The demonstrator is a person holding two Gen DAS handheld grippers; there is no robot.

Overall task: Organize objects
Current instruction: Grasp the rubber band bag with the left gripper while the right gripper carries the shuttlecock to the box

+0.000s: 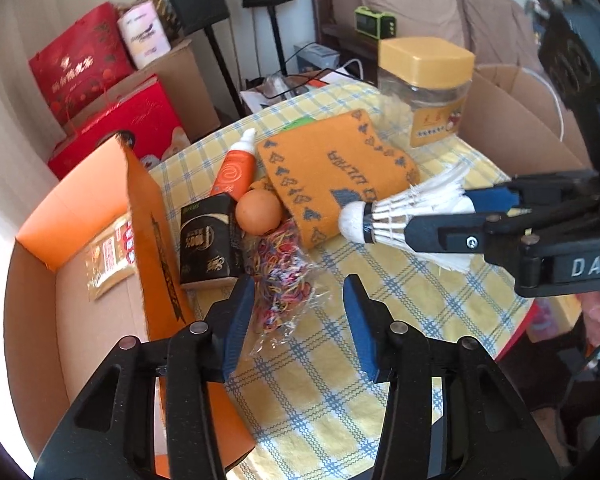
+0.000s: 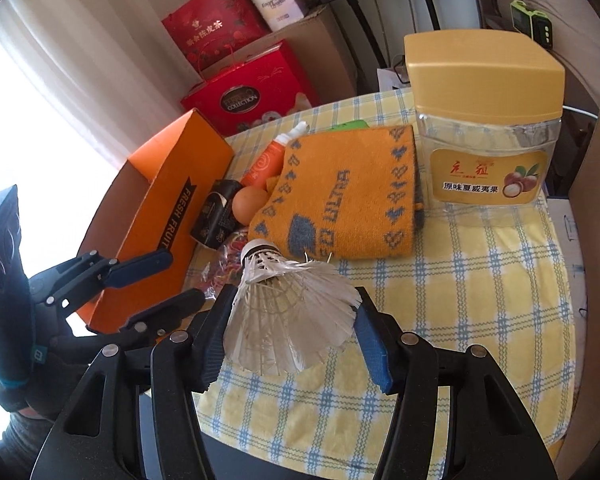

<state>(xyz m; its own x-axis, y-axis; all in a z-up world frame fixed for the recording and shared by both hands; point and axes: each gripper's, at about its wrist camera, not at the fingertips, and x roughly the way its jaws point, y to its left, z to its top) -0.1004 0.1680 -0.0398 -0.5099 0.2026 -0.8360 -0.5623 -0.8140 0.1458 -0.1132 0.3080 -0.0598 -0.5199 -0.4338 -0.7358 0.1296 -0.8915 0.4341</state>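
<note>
Shuttlecock (image 2: pixel 288 320) clamped in right claw (image 2: pixel 294 294), pads pressing feather skirt from both sides, cork end fwd & away from the wrist, long axis roughly along the fingers. Seen from left wrist cam: same shuttlecock lying near level above the checked surface (image 1: pixel 380 340), cork aimed left toward the orange towel (image 1: pixel 332 184), not touching it as far as can be told. Left claw (image 1: pixel 299 282) parted, hovering over bag of rubber bands (image 1: pixel 278 272); bag tip between the fingers, left pad just beside it, right pad apart, so no grip yet. Just beyond: black tissue pack (image 1: pixel 208 240), orange ball (image 1: pixel 259 213), orange tube (image 1: pixel 236 168), all crowded against the wall of the orange box (image 1: pixel 148 216). Box open-topped, one sachet inside, lying left of both claws; left claw nearer to it, right claw well apart w/ left claw in between. Farther back: clear jar (image 1: pixel 428 92) w/ yellow lid; brown carton (image 1: pixel 512 120) off right edge of surface, on right claw's side. Judgement: if shuttlecock bound for orange box, needs a leftward carry across left claw's path, cork leading; carton the shorter reach. Risk: crushed feathers if squeezed harder.
</note>
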